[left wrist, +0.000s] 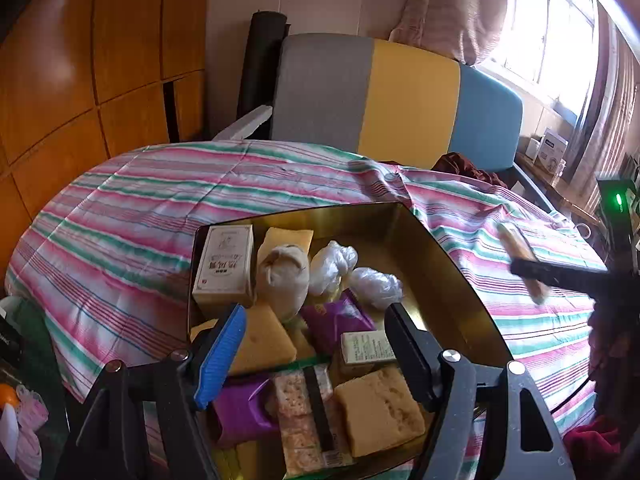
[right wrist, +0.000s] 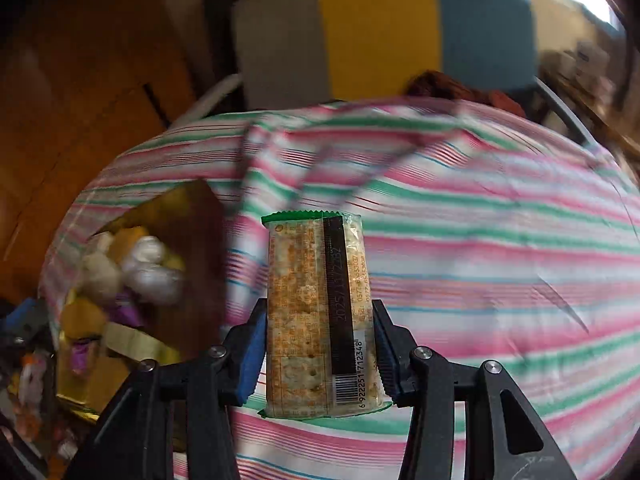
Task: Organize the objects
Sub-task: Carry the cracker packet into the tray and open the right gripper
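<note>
While the right gripper [right wrist: 318,344] is clamped on a clear-wrapped cracker packet with green end seals and a black barcode strip [right wrist: 318,312], its blue-padded fingers [right wrist: 252,356] press both long sides and the packet stands upright between them above the pink, green and white striped bed cover [right wrist: 500,240]. From the left wrist view that same gripper [left wrist: 532,276] shows at right, blurred, off to the right of the box. Left gripper [left wrist: 316,344] hangs over the gold-lined open box [left wrist: 448,280] with fingers [left wrist: 218,356] wide apart, nothing between the pads. Box sits on the bed cover, crammed: yellow sponge blocks [left wrist: 378,412], a second cracker packet [left wrist: 306,412], purple foil pouches [left wrist: 336,318], a white printed carton [left wrist: 224,266], a small green-and-white carton [left wrist: 366,346], a beige cloth bundle [left wrist: 282,278], two crumpled clear plastic bags [left wrist: 352,272]. Behind the bed, a grey, yellow and blue panelled headboard [left wrist: 400,96]. Orange wood cabinet panels [left wrist: 80,60] at left; bright window with pink curtain [left wrist: 552,28] at right. Right wrist view is motion-blurred apart from the held packet.
</note>
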